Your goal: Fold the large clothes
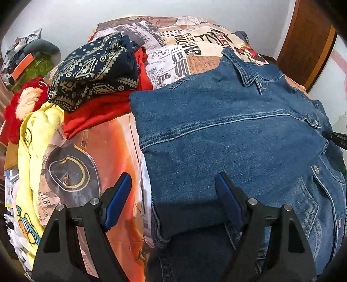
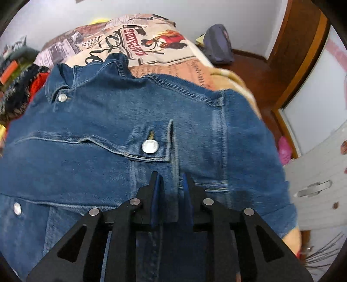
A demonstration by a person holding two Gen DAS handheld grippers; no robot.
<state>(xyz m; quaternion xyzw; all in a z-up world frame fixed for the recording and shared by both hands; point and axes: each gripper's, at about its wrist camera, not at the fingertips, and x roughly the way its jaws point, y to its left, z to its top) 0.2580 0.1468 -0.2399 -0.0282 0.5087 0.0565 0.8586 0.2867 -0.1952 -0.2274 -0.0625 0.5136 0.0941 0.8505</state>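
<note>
Printed bedspread (image 1: 173, 56); left tongs (image 1: 173, 191) wide, right tongs (image 2: 171, 184) pinching denim jacket (image 2: 130, 121).

Plain white wall (image 1: 65, 19) fills the upper frame. A brown wooden door frame (image 2: 303, 65) stands upper right, beside a white panel (image 2: 314, 104). The bed (image 1: 173, 54) carries a newspaper-print cover; dark wooden floor (image 2: 249, 56) shows at right

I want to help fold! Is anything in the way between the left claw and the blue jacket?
Nothing visible is. The left claw hangs open right over the denim jacket. The pile of other clothes sits off to the side, on the bedspread.
</note>
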